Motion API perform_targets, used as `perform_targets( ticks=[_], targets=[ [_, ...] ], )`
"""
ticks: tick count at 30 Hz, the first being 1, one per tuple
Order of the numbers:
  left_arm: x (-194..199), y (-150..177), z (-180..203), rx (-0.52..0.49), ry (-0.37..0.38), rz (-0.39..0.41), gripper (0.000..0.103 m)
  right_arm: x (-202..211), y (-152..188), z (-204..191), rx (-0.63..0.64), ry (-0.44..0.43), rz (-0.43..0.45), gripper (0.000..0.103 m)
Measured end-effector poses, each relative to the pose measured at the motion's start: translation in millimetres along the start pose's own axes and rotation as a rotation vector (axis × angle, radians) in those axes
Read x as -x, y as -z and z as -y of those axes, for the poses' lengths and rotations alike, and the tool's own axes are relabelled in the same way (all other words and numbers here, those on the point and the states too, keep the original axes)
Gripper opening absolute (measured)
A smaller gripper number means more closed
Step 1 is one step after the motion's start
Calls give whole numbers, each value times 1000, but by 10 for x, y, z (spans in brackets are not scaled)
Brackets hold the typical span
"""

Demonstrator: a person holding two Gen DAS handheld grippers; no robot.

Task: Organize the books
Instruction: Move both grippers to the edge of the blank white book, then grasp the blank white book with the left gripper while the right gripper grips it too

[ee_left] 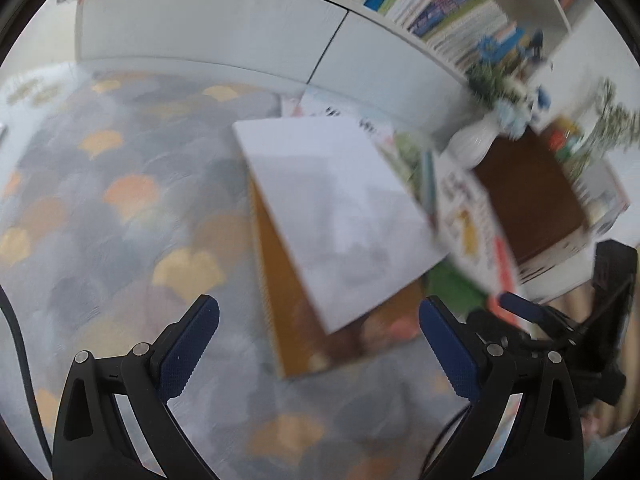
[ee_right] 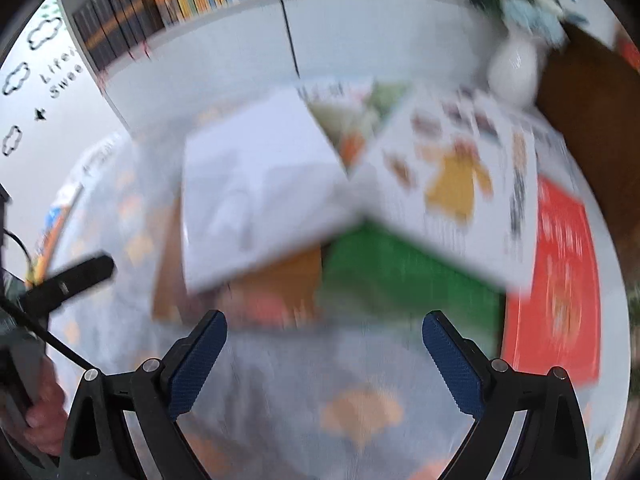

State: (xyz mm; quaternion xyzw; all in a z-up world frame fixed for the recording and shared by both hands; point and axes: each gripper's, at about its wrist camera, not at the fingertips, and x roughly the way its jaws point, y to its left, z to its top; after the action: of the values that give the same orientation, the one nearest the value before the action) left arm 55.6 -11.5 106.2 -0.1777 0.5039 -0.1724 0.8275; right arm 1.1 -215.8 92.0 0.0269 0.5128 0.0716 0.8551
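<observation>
The white book (ee_left: 336,216) is lying on the carpet (ee_left: 120,208) atop an orange book (ee_left: 288,304), long axis slanting toward the cabinet (ee_left: 240,36). Both the left tool (ee_left: 320,344) and right tool (ee_right: 324,364) are hovering spread apart, empty.
</observation>
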Motion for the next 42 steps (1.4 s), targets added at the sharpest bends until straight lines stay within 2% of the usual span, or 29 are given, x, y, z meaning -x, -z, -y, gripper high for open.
perform_targets(
  ticks=[2, 6, 9, 11, 12, 13, 14, 18, 21, 22, 23, 26, 28, 29, 31, 34, 38, 42],
  targets=[
    [6, -6, -60, 30, 47, 8, 99, -7, -258, 16, 1, -35, 24, 98],
    [-249, -26, -51, 18, 5, -8, 94, -152, -723, -26, 4, -53, 45, 98],
    [-418, -20, -95, 20, 13, -26, 91, -403, -997, -26, 38, -63, 5, 98],
    [-555, 30, -136, 11, -10, -39, 82, -604, -1118, -10, 60, -60, -35, 96],
    [-620, 15, -143, 9, -22, -53, 76, -661, -1126, 17, 64, -62, -41, 90],
    [-654, 20, -189, 15, -24, -61, 75, -746, -1192, 0, 74, -67, -54, 80],
    [-696, 18, -238, 29, -25, -70, 75, -797, -1232, 17, 82, -74, -64, 79],
    [-770, 20, -425, 79, -17, -74, 75, -976, -1395, -53, 117, -59, -72, 79],
    [-785, 6, -449, 79, -2, -74, 75, -1141, -1448, -45, 114, -83, -115, 78],
    [-793, 6, -442, 66, 0, -79, 75, -1202, -1454, -79, 120, -104, -144, 73],
    [-798, 10, -439, 55, 1, -82, 75, -1241, -1439, -125, 126, -122, -171, 69],
    [-792, 24, -460, 53, 40, -98, 75, -1189, -1318, -301, 176, -119, -173, 69],
    [-759, 66, -504, 64, 77, -115, 76, -1153, -1228, -357, 173, -157, -201, 69],
    [-722, 111, -524, 61, 72, -115, 76, -1120, -1139, -381, 157, -193, -222, 70],
    [-650, 210, -561, 61, 102, -131, 76, -1060, -995, -428, 156, -191, -227, 70],
    [-493, 435, -644, 88, 154, -165, 76, -979, -705, -456, 159, -197, -250, 70],
    [-290, 817, -710, 84, 181, -196, 76, -812, -242, -387, 85, -267, -292, 70],
    [-124, 1102, -799, 123, 194, -173, 76, -652, 265, -309, 25, -286, -301, 70]
  ],
)
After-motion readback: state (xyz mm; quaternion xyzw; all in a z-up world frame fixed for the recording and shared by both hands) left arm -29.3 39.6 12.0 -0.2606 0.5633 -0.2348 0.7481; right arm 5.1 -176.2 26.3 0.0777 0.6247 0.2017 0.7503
